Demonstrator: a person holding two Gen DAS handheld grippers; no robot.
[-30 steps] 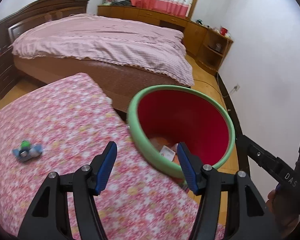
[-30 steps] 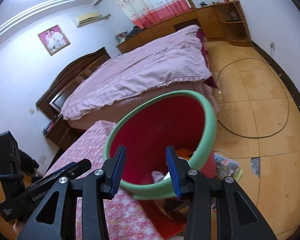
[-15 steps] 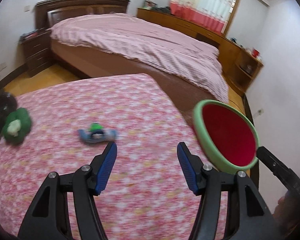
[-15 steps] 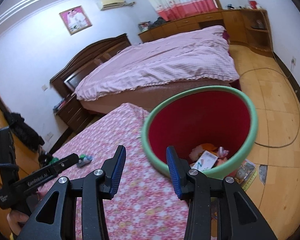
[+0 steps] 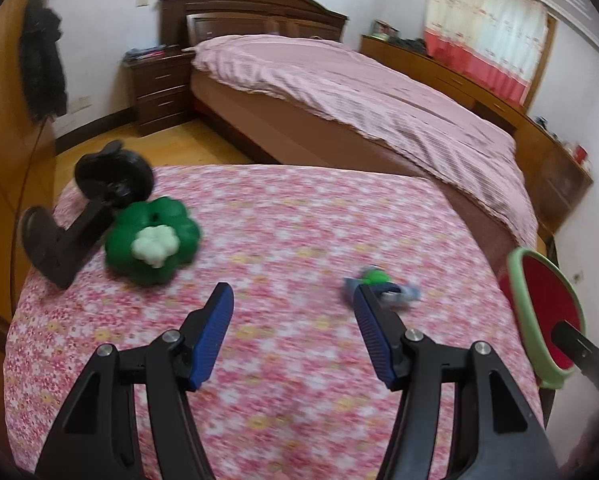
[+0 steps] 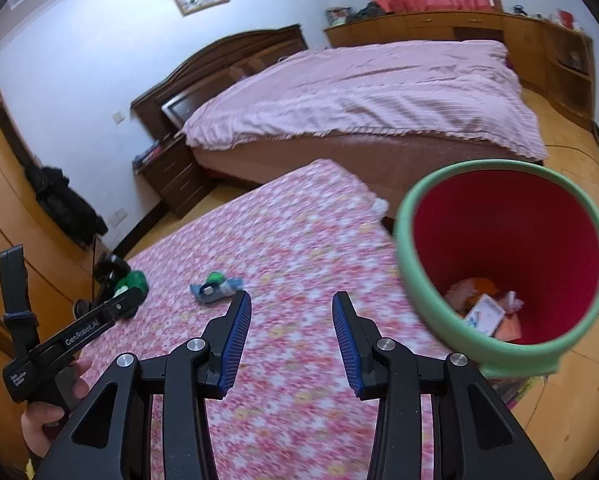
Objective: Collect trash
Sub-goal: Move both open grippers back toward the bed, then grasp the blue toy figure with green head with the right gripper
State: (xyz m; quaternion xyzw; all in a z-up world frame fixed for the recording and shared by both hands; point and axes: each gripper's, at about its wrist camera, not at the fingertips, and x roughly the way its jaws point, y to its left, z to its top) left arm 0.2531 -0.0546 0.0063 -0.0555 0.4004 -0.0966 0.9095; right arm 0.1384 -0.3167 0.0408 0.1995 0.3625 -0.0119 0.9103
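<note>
Bin point(image 5: 539, 312) now far right, wrapper point(image 5: 383, 290) nearer

pink-quilted bed point(image 5: 359, 92) far, dark nightstand point(image 5: 159, 88) left of it, green flower-shaped toy point(image 5: 153, 240) near left, black stand point(image 5: 83, 216), perhaps a clamp

Blurred crumpled wrapper point(image 5: 383, 290) partly behind left claw's finger point(image 5: 373, 334); bin point(image 5: 545, 314) cut off by frame edge.
</note>
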